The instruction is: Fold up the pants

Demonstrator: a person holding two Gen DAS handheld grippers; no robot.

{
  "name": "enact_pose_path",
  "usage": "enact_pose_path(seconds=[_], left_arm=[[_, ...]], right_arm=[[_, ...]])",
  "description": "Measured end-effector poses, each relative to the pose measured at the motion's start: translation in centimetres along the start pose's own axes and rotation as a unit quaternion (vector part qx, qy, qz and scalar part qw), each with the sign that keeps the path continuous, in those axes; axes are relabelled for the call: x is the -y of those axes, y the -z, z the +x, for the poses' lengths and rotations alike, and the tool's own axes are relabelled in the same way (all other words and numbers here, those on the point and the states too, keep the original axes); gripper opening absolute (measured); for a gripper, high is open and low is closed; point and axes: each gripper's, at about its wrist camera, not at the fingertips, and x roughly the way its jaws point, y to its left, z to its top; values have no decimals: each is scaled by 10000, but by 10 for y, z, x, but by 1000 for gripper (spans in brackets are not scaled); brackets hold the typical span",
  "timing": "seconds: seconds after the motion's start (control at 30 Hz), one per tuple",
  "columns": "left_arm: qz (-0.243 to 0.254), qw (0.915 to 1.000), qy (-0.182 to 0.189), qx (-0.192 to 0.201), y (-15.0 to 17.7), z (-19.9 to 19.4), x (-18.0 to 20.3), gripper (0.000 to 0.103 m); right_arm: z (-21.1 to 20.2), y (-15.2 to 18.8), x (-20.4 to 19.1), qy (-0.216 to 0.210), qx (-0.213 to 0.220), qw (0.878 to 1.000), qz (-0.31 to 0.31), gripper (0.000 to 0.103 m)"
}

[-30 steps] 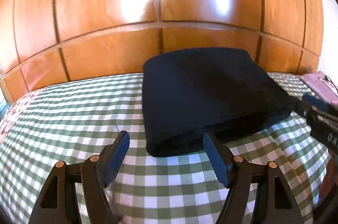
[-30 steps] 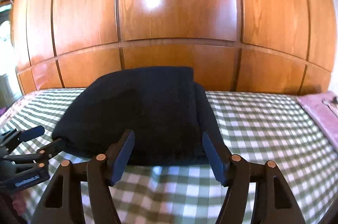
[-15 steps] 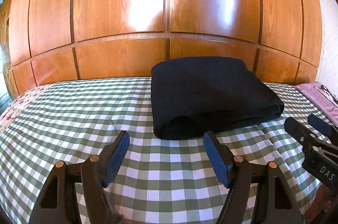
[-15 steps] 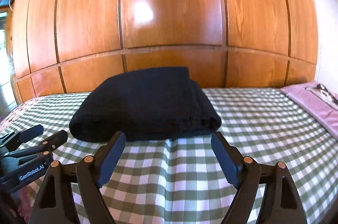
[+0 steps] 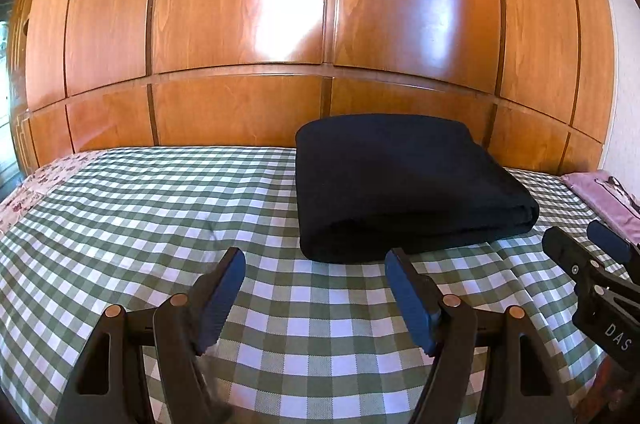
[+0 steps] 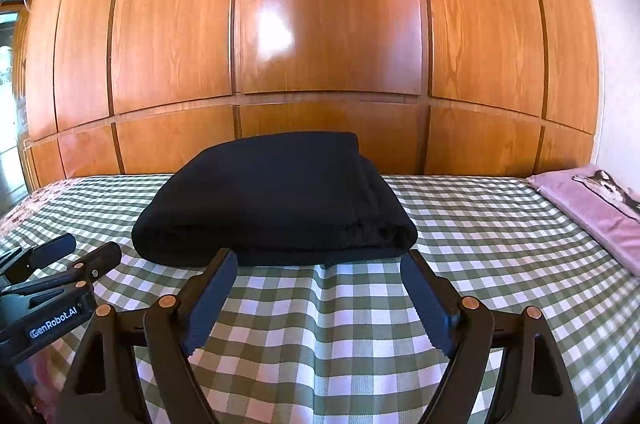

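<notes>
The dark navy pants lie folded into a thick rectangle on the green-checked bed, close to the wooden headboard. My left gripper stands open just short of the bundle's near left edge, nothing between its blue pads. In the right wrist view the same pants sit ahead, and my right gripper is open a little in front of their near edge, touching nothing. Each gripper shows in the other's view: the right gripper at the right edge, the left gripper at the left.
A glossy wooden panel wall rises right behind the bed. A lilac pillow with a printed picture lies at the right side. A floral cloth covers the bed's left edge. A crease in the checked sheet runs toward the right gripper.
Both grippers drew back from the folded pants, which now lie farther ahead. The right gripper's jaws spread wider and let go of the bundle's near edge.
</notes>
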Motion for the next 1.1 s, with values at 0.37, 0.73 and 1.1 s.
enact_pose_path(seconds=[0.37, 0.73, 1.1], left_arm=[[110, 9999, -42, 83, 1, -3, 4, 74], [113, 9999, -61, 84, 2, -2, 6, 74], [149, 9998, -76, 74, 2, -2, 6, 74]], right_arm=[[3, 1, 2, -16, -81, 9999, 82, 84], [3, 1, 0, -3, -85, 9999, 70, 84], [3, 2, 0, -13, -100, 9999, 72, 84]])
